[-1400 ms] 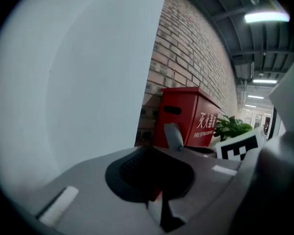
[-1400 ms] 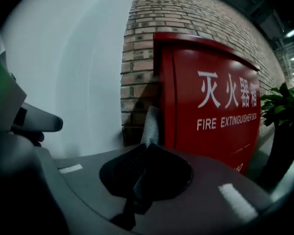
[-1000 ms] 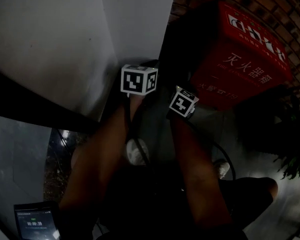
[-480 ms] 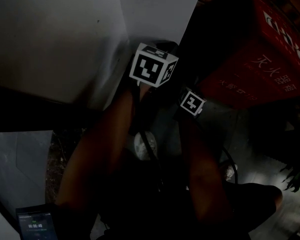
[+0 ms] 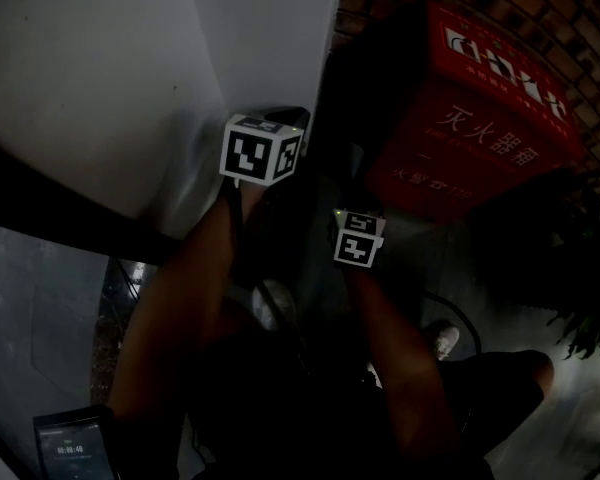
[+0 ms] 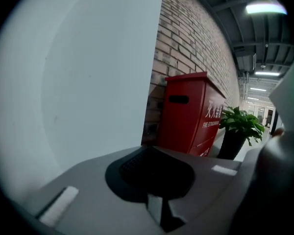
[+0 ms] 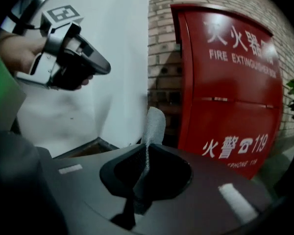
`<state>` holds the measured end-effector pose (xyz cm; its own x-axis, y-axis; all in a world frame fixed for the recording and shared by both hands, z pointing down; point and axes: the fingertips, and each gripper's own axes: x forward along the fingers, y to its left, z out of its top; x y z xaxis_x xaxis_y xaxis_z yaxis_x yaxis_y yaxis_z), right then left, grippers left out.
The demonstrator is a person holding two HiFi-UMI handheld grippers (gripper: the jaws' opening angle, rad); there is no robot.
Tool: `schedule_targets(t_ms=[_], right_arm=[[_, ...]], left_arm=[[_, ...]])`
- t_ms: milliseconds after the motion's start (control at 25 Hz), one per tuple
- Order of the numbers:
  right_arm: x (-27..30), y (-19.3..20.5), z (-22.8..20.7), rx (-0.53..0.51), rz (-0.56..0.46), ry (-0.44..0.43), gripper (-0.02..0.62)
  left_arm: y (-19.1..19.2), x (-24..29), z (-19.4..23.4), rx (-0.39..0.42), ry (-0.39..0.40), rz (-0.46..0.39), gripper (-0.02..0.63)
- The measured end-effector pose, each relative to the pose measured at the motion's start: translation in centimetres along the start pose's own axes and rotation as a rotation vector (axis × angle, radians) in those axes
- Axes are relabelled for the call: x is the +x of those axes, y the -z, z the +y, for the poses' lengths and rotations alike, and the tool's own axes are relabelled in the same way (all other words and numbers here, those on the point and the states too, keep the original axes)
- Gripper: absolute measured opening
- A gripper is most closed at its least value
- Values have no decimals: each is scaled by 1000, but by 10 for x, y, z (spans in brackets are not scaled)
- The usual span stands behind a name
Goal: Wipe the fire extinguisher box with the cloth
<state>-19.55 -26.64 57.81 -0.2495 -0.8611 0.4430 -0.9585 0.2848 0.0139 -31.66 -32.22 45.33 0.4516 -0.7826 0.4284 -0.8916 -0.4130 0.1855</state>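
Observation:
The red fire extinguisher box (image 5: 470, 128) stands against the brick wall at the upper right of the head view. It fills the right of the right gripper view (image 7: 230, 82). My right gripper (image 7: 147, 148) is shut on a thin grey mesh cloth (image 7: 153, 124) that sticks up between its jaws, a short way in front of the box's left edge. Its marker cube (image 5: 358, 238) shows below the box. My left gripper (image 6: 152, 153) is shut and holds nothing; it is raised beside the white wall, with its cube (image 5: 260, 150) left of the right one. It also appears in the right gripper view (image 7: 73, 58).
A white wall (image 6: 88, 82) meets the brick wall (image 6: 196, 38) just left of the box. A potted plant (image 6: 240, 126) stands right of the box. A phone (image 5: 75, 448) with a lit screen lies at the lower left, and a cable (image 5: 450, 313) runs across the floor.
My right gripper has drawn back and lower in the head view, away from the box. The left gripper has risen slightly and shifted left. The head camera swung aside and back.

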Motion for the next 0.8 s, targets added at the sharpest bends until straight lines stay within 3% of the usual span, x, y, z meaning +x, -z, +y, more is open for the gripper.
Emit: schedule_targets(t_ms=[160,240,440,640,800], right_arm=[[-49,-66,-20,32,-79,-61,35],[-73,-98,-35,-9,-112,-73,35],[-142,-160,-82,-68,-170,-71,35],[-202,-220,-130,-164,-268,-15,35],[-234,-232,-178,-143,-318,39,37]], left_arm=[[-30,-9,-27,-8,48,-73,-2],[-44,-10,-45,-9,67,-106,-2],[-71,-29,-100,-104,63,-203,-2],[-122,-52,-170,-32,58,-342,-2],[-135,-55,-207,33,17,-347,-2]])
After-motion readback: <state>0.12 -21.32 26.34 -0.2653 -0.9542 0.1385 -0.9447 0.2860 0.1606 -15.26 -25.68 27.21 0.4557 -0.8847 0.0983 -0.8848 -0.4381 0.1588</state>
